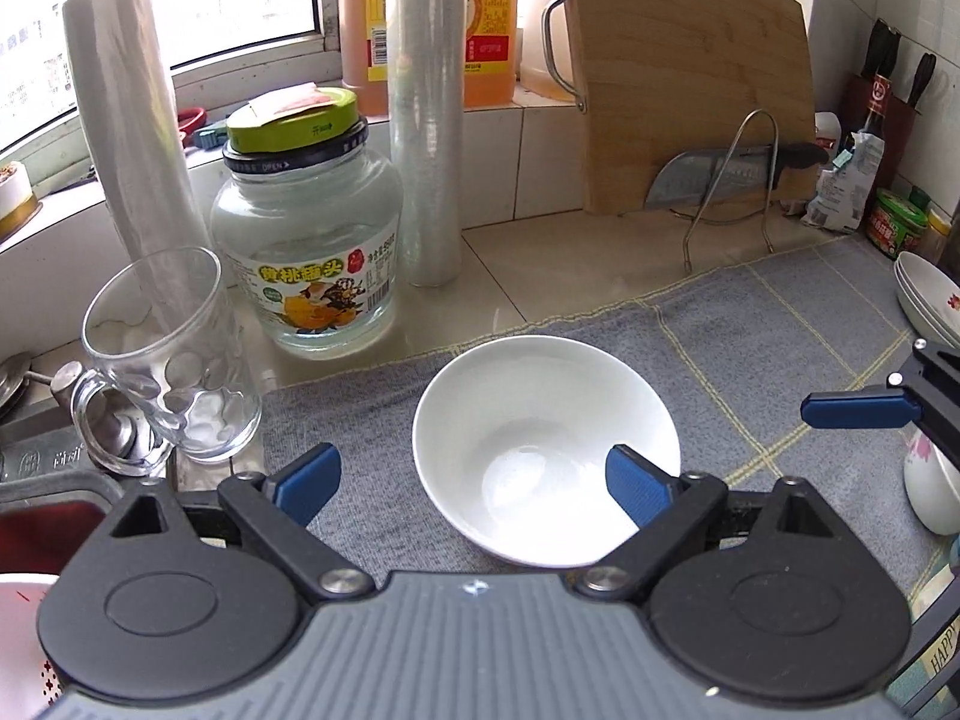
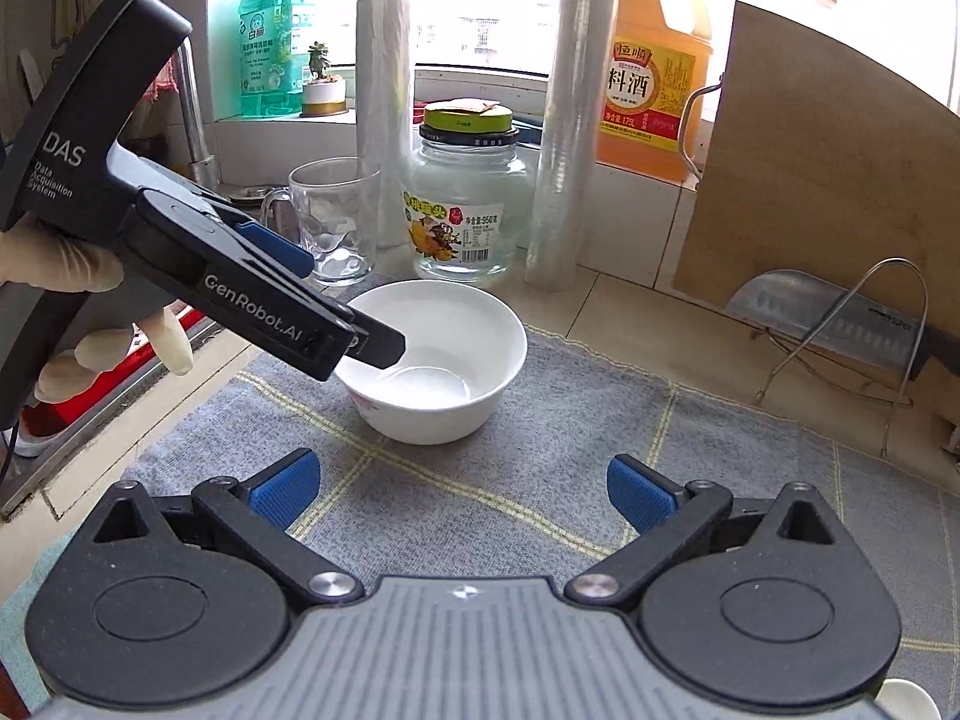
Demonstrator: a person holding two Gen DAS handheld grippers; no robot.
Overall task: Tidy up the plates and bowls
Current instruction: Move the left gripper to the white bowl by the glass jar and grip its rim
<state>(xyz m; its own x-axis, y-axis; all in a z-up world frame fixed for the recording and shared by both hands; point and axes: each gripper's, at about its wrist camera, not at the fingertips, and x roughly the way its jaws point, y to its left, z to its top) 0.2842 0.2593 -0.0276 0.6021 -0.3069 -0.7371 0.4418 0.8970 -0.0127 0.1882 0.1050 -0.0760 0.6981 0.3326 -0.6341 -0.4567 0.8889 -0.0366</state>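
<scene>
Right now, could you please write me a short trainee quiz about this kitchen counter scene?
1. True or false: the white bowl is upside down.
2. What lies under the bowl? A) grey cloth B) wooden board C) metal tray
3. Which finger of the left gripper is over the bowl's inside?

Key
1. False; it stands upright and looks empty.
2. A.
3. The right-hand finger in the left wrist view; the other is outside, over the cloth. The jaws stand wide, not pressing the rim.
</scene>
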